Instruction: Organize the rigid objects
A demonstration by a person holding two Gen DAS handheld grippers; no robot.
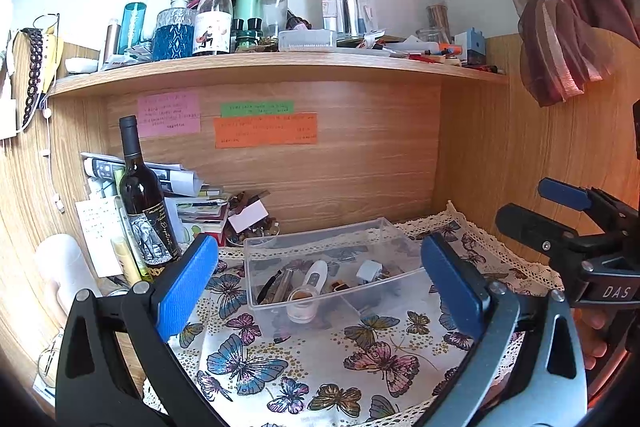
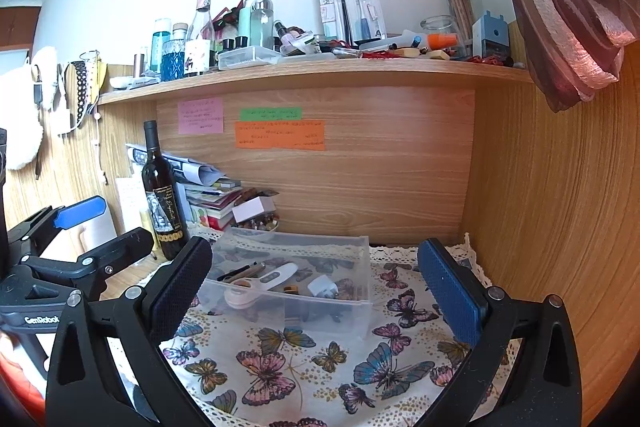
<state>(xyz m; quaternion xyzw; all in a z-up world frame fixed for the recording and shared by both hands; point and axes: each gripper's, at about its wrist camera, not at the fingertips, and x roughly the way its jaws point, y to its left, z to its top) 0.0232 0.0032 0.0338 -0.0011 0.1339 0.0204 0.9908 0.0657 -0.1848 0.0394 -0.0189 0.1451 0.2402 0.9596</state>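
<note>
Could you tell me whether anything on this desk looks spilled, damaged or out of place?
Nothing looks spilled or broken. The clear plastic bin sits askew on the butterfly cloth, its small items lying loose at mixed angles. Behind the upright wine bottle, the stack of papers and books is untidy. Both grippers hang empty with open jaws.

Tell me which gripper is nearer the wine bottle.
Left. The left gripper hangs just right of the wine bottle; the right gripper sits farther right, past the left one.
</note>
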